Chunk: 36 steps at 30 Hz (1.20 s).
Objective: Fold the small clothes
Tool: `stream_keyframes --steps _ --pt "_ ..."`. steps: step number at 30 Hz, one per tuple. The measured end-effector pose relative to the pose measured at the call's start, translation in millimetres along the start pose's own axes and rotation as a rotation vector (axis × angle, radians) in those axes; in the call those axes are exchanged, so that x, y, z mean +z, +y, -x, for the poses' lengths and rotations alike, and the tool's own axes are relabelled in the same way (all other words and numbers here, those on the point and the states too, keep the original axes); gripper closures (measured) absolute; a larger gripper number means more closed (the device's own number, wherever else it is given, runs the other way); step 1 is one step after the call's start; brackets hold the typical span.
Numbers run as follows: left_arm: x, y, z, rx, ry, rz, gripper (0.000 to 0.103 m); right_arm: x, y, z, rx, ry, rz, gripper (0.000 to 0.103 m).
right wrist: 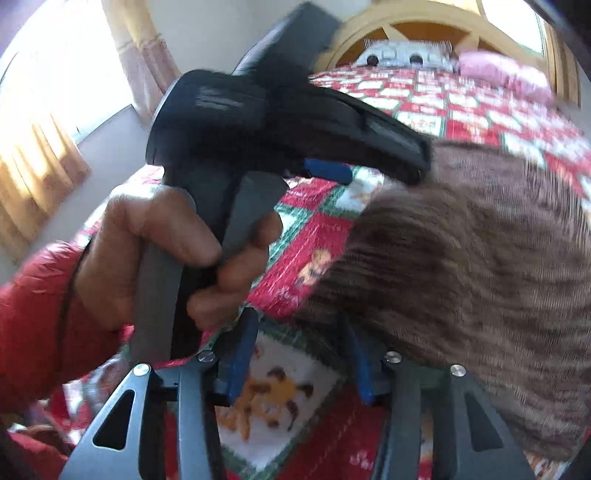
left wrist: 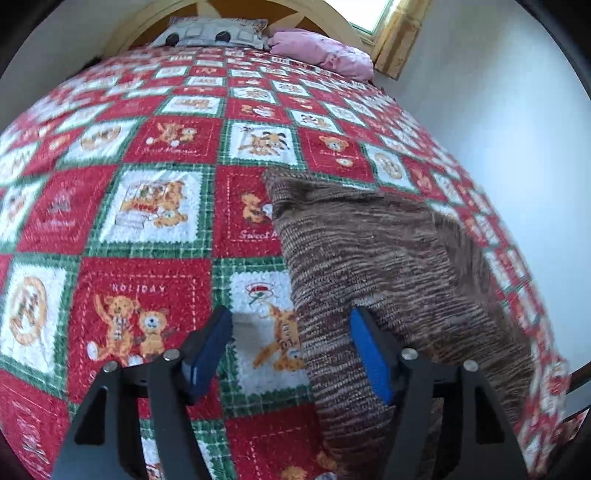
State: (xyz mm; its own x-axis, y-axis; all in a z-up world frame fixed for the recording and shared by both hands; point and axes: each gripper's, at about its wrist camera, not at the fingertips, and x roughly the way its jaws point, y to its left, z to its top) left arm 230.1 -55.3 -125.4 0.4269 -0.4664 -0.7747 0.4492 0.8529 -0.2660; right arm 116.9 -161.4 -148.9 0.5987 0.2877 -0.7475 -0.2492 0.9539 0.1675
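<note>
Ribbed brown knit garment (left wrist: 388, 258) on quilted patchwork bedspread (left wrist: 147, 206) — both grippers' blue-padded fingers (left wrist: 214, 347) spread, empty.

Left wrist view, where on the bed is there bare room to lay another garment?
The red and green patchwork quilt lies bare left of the brown striped knit garment, up to the grey pillow and pink pillow. The right edge, by the garment and white wall, is crowded.

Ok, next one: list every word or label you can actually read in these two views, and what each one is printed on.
"HOLIDAY": red two-bears square of the quilt, left wrist view.
"Sweet", rest hidden by the brown knit garment: red bear square.
Script on the farther red squares: too blurred to read.
Stitched script at the bottom of the right wrist view: too blurred to read.
Grippers: no label visible.
</note>
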Motion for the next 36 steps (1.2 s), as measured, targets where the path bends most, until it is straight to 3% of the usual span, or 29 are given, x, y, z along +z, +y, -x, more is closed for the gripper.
stream_keyframes --steps 3,7,12,16,19,21,23,27,30,36 --pt "-2 -7 1 0.053 -0.010 -0.054 0.032 -4 -2 0 -0.075 0.011 0.007 0.084" --pt "0 -10 1 0.090 -0.004 -0.077 0.032 -11 -22 3 0.022 0.046 -0.065 0.091" --pt "-1 -18 3 0.157 -0.010 -0.122 0.032 -26 -20 4 0.060 0.114 -0.064 0.103" --pt "0 -26 3 0.208 -0.017 -0.157 0.032 -29 -24 23 0.069 0.054 -0.084 0.103" --pt "-2 -34 11 0.257 -0.031 -0.195 0.032 -30 -33 63 0.098 -0.066 -0.132 0.103" --pt "-4 -41 20 0.302 -0.059 -0.220 0.032 -26 -47 94 0.050 -0.170 -0.166 0.103" --pt "-7 -49 30 0.324 -0.095 -0.228 0.032 -17 -66 110 -0.063 -0.222 -0.185 0.103" --pt "-13 -63 41 0.327 -0.120 -0.220 0.032 -18 -87 104 -0.191 -0.169 -0.179 0.103" --pt "-21 -73 40 0.343 -0.121 -0.259 0.032 -30 -107 80 -0.250 -0.049 -0.207 0.102" --pt "-27 -81 34 0.369 -0.101 -0.279 0.032 -57 -117 89 -0.198 -0.111 -0.276 0.103"
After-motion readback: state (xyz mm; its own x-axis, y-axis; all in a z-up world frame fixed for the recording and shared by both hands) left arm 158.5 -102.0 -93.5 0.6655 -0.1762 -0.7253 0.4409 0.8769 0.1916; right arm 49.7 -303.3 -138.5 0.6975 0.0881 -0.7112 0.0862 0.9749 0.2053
